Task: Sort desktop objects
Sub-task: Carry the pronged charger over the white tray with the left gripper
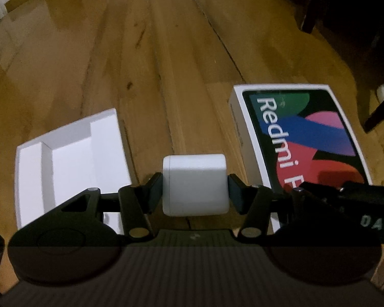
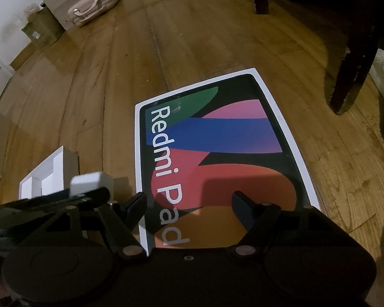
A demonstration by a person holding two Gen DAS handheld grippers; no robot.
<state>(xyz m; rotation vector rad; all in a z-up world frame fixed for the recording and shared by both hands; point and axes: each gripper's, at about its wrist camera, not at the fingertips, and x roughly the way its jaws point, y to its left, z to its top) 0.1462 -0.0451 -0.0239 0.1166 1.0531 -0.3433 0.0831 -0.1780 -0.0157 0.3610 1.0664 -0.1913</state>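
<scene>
My left gripper (image 1: 195,190) is shut on a white charger block (image 1: 195,184) and holds it above the wooden floor between two boxes. A white open tray with compartments (image 1: 69,158) lies to its left. A Redmi Pad box lid (image 1: 302,138) with a colourful print lies to its right. My right gripper (image 2: 189,206) is open and empty, low over the near end of the Redmi Pad box (image 2: 217,140). In the right wrist view the charger (image 2: 89,183) and the left gripper show at the left, beside the white tray (image 2: 48,176).
Wooden plank floor (image 1: 153,51) all around. Dark chair legs (image 2: 353,58) stand at the right and back. A pink suitcase (image 2: 93,5) and cardboard boxes (image 2: 41,30) sit far back left by the wall.
</scene>
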